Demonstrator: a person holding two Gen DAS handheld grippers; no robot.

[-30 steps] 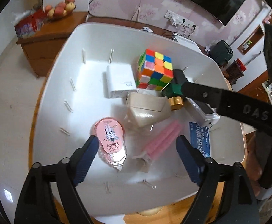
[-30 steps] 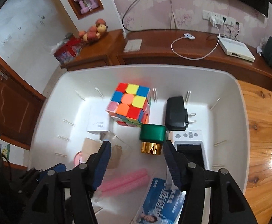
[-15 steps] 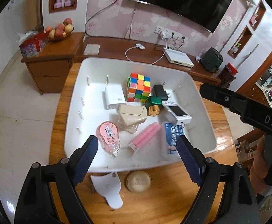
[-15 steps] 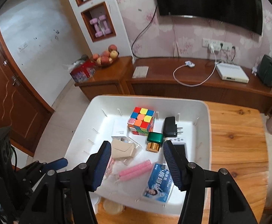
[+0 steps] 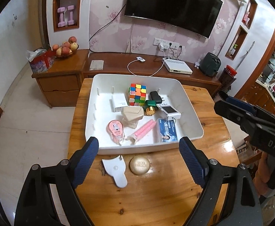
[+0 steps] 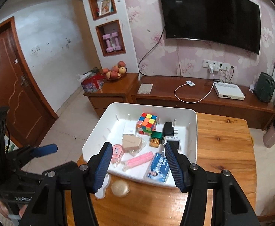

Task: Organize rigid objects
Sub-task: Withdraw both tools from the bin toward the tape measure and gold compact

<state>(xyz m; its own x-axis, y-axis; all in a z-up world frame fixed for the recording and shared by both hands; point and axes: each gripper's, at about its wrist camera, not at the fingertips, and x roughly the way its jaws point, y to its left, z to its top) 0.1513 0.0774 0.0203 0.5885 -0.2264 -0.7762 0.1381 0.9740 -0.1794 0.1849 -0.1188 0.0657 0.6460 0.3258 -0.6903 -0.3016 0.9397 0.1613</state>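
A white bin [image 5: 192, 113] [image 6: 193, 130] on a wooden table [image 5: 137, 197] holds a Rubik's cube [image 5: 137, 94] [image 6: 146, 123], a white charger [image 5: 119, 102], a black plug [image 5: 155, 96], a green and gold bottle [image 5: 150, 107] [image 6: 156, 139], a small white device [image 5: 169, 110], a tan box [image 5: 133, 114], a pink tape dispenser [image 5: 114, 130], a pink tube [image 5: 143, 130] [image 6: 140, 160] and a blue card [image 5: 167, 130] [image 6: 159, 168]. A gold round case [image 5: 139, 165] [image 6: 120, 188] and a white flat piece [image 5: 115, 170] lie on the table before the bin. My left gripper [image 5: 138, 162] is open and empty above them. My right gripper [image 6: 137, 166] is open and empty, high over the bin's near edge.
A low wooden TV cabinet [image 5: 118, 64] stands behind the table with a fruit bowl [image 5: 65, 49], a tissue box [image 5: 41, 61], a white router [image 5: 178, 68] and cables. A TV [image 5: 172, 7] hangs on the wall. A door [image 6: 11, 86] is at the left.
Both grippers have pulled back and up from inside the bin. The green and gold bottle now lies free in the bin. The table's near part with the gold case has come into view.
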